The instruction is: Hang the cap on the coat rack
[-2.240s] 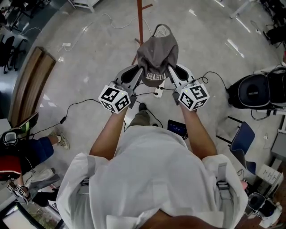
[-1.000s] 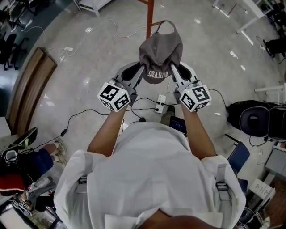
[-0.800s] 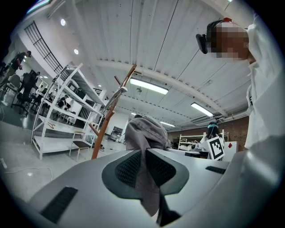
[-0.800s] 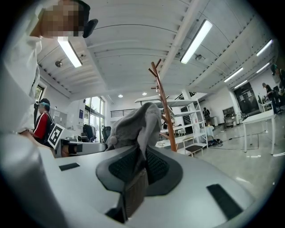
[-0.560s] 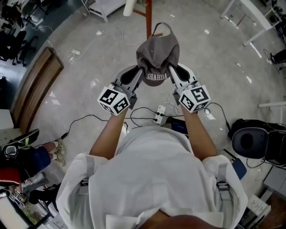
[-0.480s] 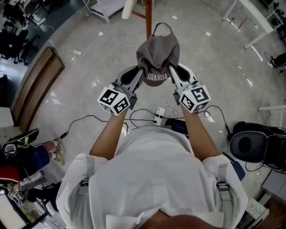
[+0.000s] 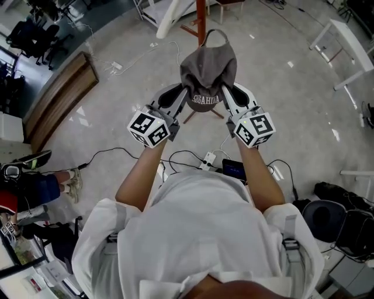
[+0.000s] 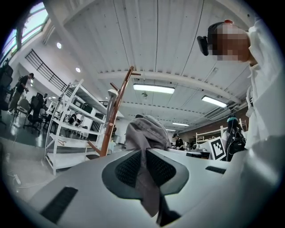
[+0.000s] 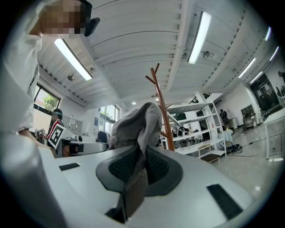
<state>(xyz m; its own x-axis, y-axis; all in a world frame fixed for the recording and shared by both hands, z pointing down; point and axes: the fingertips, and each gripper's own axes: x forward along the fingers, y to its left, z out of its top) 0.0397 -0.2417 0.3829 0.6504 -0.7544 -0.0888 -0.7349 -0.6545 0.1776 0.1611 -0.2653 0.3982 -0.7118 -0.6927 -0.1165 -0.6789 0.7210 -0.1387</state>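
Holding grey cap (image 7: 207, 65) with left tool (image 7: 184, 94) and right tool (image 7: 224, 93), each clamped on its edge; coat rack (image 7: 201, 13) at far side.

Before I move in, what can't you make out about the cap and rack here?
- Brown wooden coat rack, head view: hooks cut off by the top edge.
- Grey fabric cap: its inside, hidden by its own crown in every view.
- Gap between cap and rack: head view, cap covers the rack's base; gripper views give no depth.
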